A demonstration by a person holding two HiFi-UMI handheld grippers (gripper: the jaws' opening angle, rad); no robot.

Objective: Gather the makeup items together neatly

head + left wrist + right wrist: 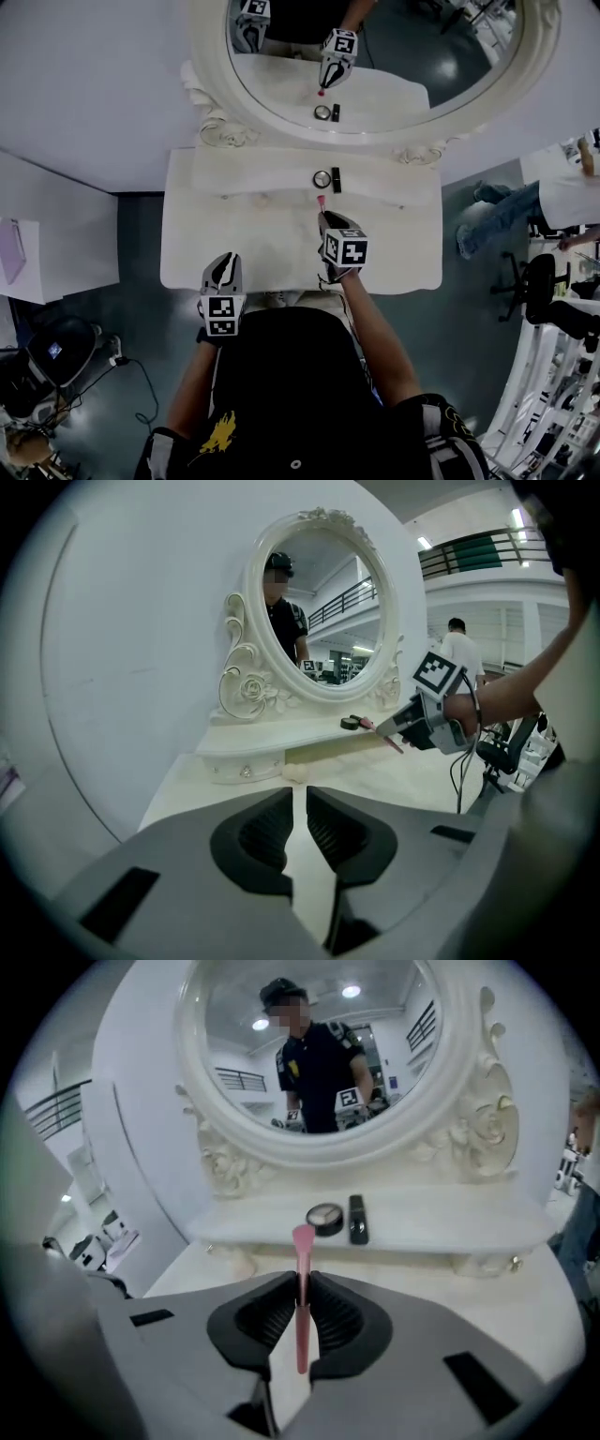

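The right gripper [302, 1283] is squeezing a thin pink brush [302, 1239] at its middle, near the round case [324, 1219] and black tube [357, 1219] lying together on the shelf [450, 1215]. The brush is looking light, stiff, maybe slippery. The left gripper [300, 810] is hanging closed, empty

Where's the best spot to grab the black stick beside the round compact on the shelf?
Pinch the black stick across its narrow width at its near end, coming from the front and above. It lies flat, lengthwise toward the mirror, and the round compact sits close on its left, probably crowding a mid-body grip.
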